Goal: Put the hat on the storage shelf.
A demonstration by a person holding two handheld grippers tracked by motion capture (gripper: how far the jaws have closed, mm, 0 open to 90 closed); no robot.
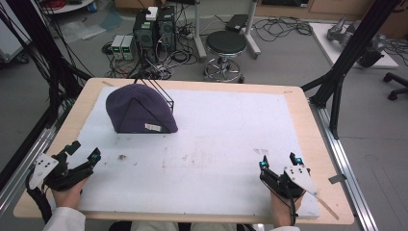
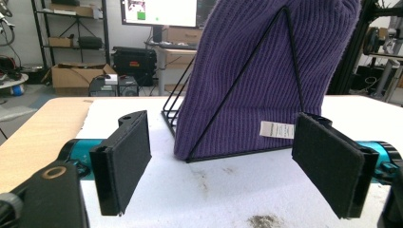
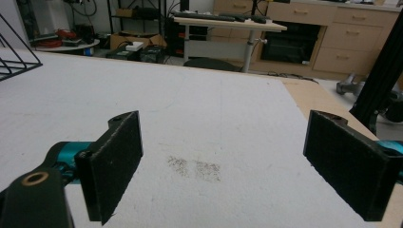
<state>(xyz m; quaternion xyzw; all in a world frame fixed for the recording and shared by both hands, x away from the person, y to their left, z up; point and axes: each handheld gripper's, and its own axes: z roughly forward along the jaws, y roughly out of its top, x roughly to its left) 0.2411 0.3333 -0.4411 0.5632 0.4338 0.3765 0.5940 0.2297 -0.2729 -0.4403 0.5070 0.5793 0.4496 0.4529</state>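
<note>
A purple knitted beanie is pulled over a black wire stand at the back left of the white board. In the left gripper view the beanie stands just beyond my jaws, a white label near its hem and the stand's black wire running over its face. My left gripper rests open near the front left edge with nothing between its pads. My right gripper lies open at the front right over bare board, far from the beanie; its pads hold nothing.
The white foam board covers a wooden table. Faint dirt smudges mark the board. Behind the table are a black stool, computer boxes and cables. Black frame posts rise at both sides.
</note>
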